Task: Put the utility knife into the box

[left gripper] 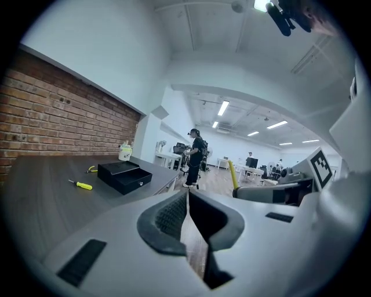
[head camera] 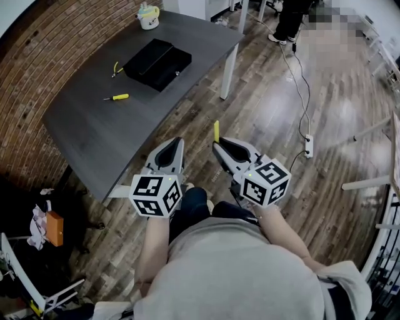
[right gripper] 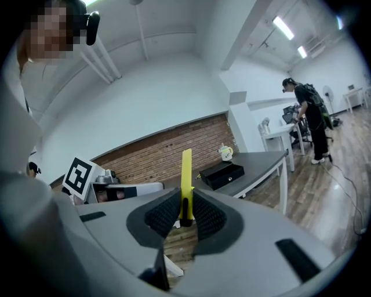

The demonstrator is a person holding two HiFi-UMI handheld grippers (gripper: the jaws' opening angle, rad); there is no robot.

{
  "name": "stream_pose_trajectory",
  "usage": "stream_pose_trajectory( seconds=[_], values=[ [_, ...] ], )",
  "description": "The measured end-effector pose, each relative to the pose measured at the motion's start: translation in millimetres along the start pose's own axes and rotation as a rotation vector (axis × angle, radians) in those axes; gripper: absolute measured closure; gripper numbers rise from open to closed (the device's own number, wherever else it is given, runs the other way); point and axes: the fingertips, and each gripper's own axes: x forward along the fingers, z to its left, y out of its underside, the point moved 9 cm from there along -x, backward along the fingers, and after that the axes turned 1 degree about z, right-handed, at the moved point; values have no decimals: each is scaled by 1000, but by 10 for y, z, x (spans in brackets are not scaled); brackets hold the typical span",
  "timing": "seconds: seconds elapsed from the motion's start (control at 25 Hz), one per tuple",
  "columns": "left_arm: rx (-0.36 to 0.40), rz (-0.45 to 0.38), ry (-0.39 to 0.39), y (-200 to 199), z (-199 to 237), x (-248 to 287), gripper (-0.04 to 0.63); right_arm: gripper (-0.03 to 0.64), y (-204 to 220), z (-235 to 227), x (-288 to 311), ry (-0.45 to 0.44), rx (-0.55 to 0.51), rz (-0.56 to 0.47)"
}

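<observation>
1. Along the far left runs a brick wall [head camera: 44, 56], and the grey table [head camera: 94, 131] stands against it.
2. On the table, a yellow-handled screwdriver [head camera: 117, 97] lies by itself on the bare top. Farther back sits the black box [head camera: 156, 62], with a small yellow-handled tool [head camera: 115, 68] just beside its left edge. A pale mug [head camera: 148, 17] stands near the far end of the table.
3. The left gripper [head camera: 178, 142] is held out over the wooden floor [head camera: 269, 106], just off the near edge of the table. In its own view the jaw tips meet with nothing between them, so it is closed and empty. The box [left gripper: 124, 175] and the screwdriver [left gripper: 81, 185] show ahead of it to its left.
4. The right gripper [head camera: 217, 147] is held just beside the left one, also over the floor. Its jaws are clamped on the yellow utility knife [head camera: 216, 130]. The knife [right gripper: 186, 174] stands upright between the pads, and most of its length sticks out past them. It is well apart from the box [right gripper: 221, 173], which sits on the table ahead.
5. Farther right, a white power strip [head camera: 307, 145] lies on the floor with a cable running back across the boards.
6. At the back of the room a person in dark clothes [right gripper: 307, 110] stands at a white desk.
</observation>
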Motion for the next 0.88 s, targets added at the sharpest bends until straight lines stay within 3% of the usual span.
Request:
stream_pose_trajectory(
  seconds=[0.56,0.88],
  values=[
    [-30,38,22,-114,426,747,568,545,-215,-599,570,39,36,11],
    [-69,32,15,-393,1065,1422,568,545,-670,-970,1438,16,-6,40]
  ],
)
